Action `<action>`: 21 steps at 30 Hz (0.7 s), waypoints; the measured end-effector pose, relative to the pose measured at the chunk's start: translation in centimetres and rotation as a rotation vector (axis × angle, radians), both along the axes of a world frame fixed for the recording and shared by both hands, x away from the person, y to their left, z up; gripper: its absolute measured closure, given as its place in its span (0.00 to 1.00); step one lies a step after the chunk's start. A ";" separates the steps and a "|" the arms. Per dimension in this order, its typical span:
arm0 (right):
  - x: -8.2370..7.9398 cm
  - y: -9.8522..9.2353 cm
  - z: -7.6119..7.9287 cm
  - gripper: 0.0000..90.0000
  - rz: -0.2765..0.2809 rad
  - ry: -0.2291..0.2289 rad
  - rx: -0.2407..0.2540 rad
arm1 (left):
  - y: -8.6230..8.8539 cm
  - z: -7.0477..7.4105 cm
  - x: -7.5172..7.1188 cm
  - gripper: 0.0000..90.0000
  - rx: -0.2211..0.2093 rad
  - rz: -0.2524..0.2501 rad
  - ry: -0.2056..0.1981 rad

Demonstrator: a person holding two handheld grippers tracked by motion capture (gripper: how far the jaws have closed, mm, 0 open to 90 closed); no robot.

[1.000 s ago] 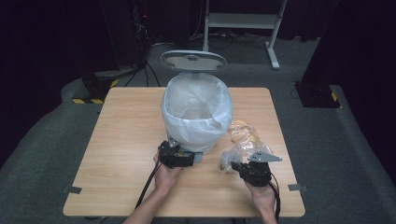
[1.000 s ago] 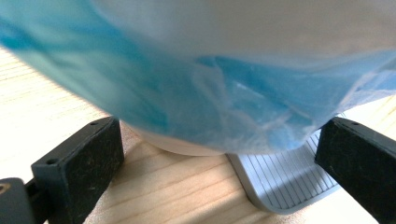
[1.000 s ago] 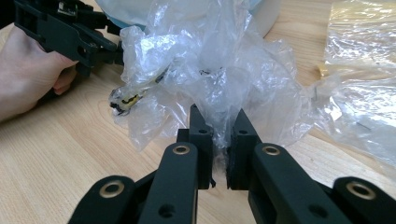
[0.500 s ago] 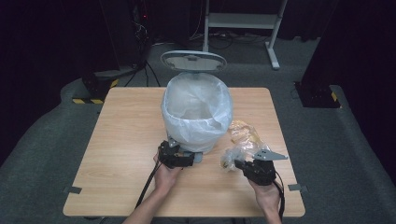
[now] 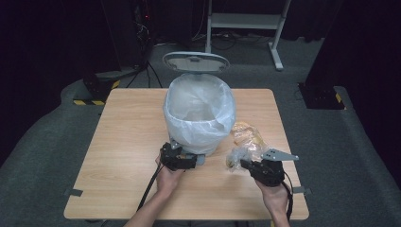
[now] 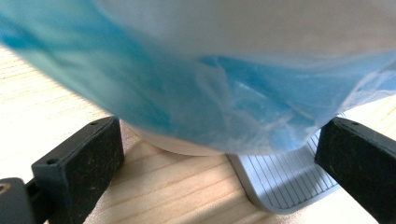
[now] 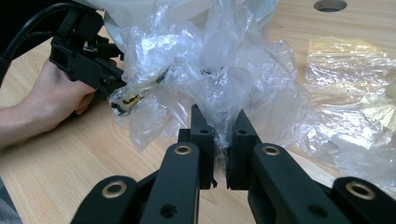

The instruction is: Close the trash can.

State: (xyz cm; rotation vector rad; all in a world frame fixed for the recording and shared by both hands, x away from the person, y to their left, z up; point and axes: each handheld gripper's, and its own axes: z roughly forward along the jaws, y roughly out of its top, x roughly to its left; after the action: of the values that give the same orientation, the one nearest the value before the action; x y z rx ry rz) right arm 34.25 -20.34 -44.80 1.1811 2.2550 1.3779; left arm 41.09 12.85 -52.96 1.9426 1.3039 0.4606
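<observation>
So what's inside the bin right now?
The bin is lined with a pale plastic liner, and its visible inside looks bare. The near wall hides the bottom. The clear plastic wrapper is outside, pinched in the right gripper.

Wooden table [image 5: 123, 137] on grey carpet floor [image 5: 42, 165]; white desk frame [image 5: 246, 21] behind; hazard-striped base [image 5: 97, 90] at left.

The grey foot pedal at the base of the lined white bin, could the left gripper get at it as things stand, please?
Probably yes. The left gripper sits at the bin's base with its jaws wide apart, and the ribbed grey foot pedal lies on bare wood just ahead between them. Only the translucent blue-white bin liner sags over it.
</observation>
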 end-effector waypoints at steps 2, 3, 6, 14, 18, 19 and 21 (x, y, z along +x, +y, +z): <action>0.0 -0.1 0.2 0.94 0.001 0.001 0.005 | 0.0 0.0 0.0 0.01 0.000 0.000 0.000; 0.0 -0.1 0.2 0.94 0.003 -0.003 0.005 | 0.0 0.0 0.0 0.01 0.000 0.000 0.000; 0.1 -0.2 0.5 0.94 0.005 -0.008 0.010 | 0.0 0.0 0.0 0.01 0.000 -0.001 0.000; 0.1 -0.5 1.5 0.94 0.012 -0.016 0.035 | 0.0 0.0 0.0 0.02 -0.002 -0.002 0.002; 0.3 -0.5 2.0 0.94 0.019 -0.019 0.039 | 0.1 0.0 0.0 0.02 -0.002 -0.003 0.003; 0.4 -0.5 2.1 0.94 0.021 -0.021 0.043 | 0.1 0.0 0.0 0.02 -0.002 -0.003 0.003; 0.5 -0.5 2.4 0.94 0.025 -0.023 0.047 | 0.1 0.0 0.0 0.02 -0.002 -0.003 0.002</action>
State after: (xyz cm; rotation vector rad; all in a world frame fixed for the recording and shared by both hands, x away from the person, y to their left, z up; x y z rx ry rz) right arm 34.72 -20.81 -42.43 1.1501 2.2405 1.4536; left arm 41.11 12.91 -52.96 1.9440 1.3020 0.4553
